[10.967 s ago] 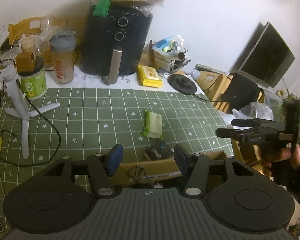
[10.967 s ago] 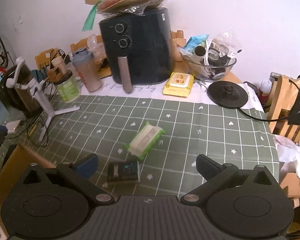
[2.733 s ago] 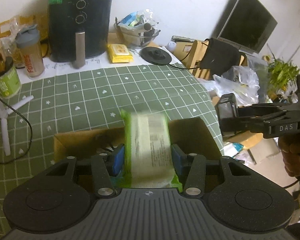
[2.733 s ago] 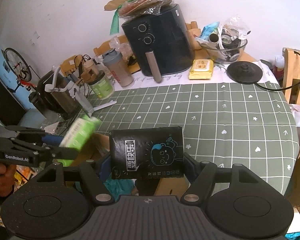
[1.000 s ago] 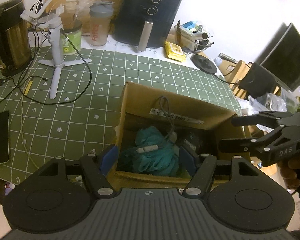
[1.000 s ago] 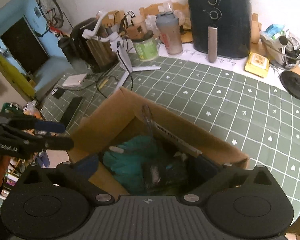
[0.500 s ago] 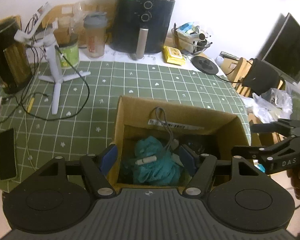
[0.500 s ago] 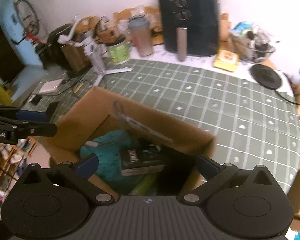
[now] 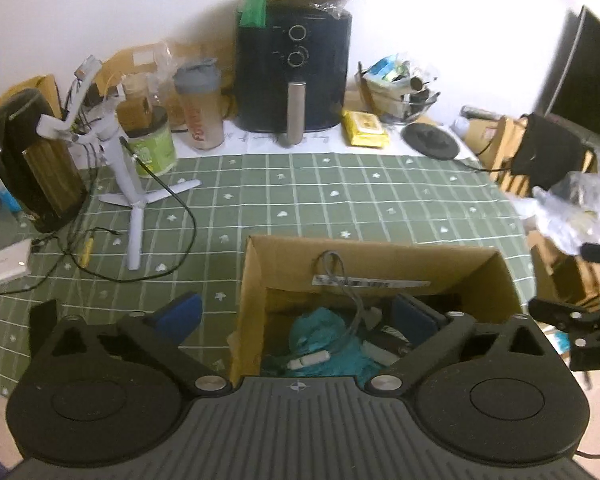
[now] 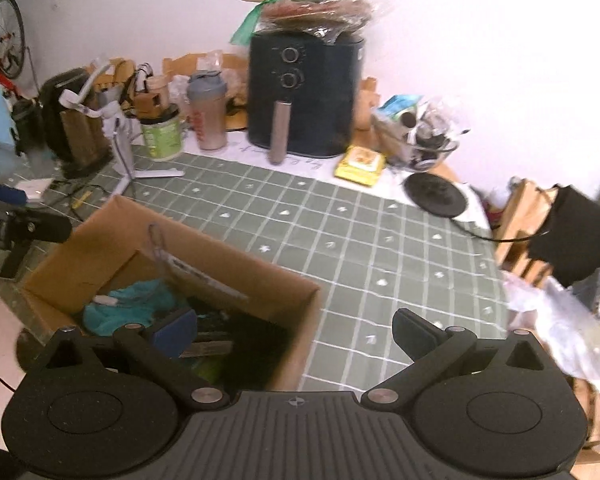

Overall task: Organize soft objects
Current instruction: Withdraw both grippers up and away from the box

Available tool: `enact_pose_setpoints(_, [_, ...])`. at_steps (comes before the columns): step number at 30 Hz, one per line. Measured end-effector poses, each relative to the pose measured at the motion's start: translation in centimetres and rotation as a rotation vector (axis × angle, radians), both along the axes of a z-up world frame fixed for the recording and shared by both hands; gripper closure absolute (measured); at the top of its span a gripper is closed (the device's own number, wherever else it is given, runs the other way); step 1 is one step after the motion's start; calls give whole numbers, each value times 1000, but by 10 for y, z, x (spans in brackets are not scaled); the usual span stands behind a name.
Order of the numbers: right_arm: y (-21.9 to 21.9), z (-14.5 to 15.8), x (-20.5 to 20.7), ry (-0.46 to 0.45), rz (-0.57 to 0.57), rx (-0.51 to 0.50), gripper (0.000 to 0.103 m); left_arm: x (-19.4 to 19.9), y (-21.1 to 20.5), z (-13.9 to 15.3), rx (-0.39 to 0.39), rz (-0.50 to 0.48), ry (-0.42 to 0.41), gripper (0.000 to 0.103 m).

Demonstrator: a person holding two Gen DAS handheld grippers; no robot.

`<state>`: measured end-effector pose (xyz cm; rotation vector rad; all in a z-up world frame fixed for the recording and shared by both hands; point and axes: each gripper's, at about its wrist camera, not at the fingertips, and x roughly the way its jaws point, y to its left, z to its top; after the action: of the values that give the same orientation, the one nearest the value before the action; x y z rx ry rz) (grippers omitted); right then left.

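Observation:
An open cardboard box (image 9: 372,260) stands on the green chequered tablecloth near its front edge. Inside lie a teal mesh sponge (image 9: 324,344), a dark tissue packet (image 9: 392,340) and a glimpse of a green packet (image 10: 204,368). My left gripper (image 9: 296,314) hovers above the box's near left corner. Its jaws are opening wide, and nothing is gripped between the blue pads. My right gripper (image 10: 296,332) hangs open and empty over the box's near right corner (image 10: 300,320). The sponge (image 10: 132,308) also shows in the right wrist view.
At the back stand a black air fryer (image 9: 294,72), a shaker bottle (image 9: 200,104), a green tub (image 9: 154,144) and a yellow wipes pack (image 9: 364,128). A white tripod (image 9: 128,184), cables and a dark kettle (image 9: 32,160) are left. Plastic bags (image 9: 580,208) lie beyond the right edge.
The left jaws have spread much wider. Both grippers have drawn up and back from the box. The right wrist view has swung right, so the box now sits lower left.

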<state>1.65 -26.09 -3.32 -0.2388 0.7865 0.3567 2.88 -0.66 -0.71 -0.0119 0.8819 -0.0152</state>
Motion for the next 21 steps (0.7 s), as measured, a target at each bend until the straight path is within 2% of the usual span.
enact_pose_setpoints(3, [8, 1, -5, -42, -33, -118, 0, 4, -4, 1, 40, 1, 4, 0])
enact_pose_setpoints(6, [15, 3, -13, -71, -33, -162, 0, 7, -5, 1, 79, 13, 19, 0])
enact_pose_setpoints(12, [14, 5, -10, 68, -128, -68, 0, 5, -9, 3, 138, -14, 13, 0])
enact_pose_setpoints(17, [22, 0, -15, 173, -178, -64, 0, -1, -11, 3, 146, -42, 20, 0])
enact_pose_setpoints(21, [31, -6, -23, 212, -190, -83, 0, -7, -10, 1, 128, -64, 41, 0])
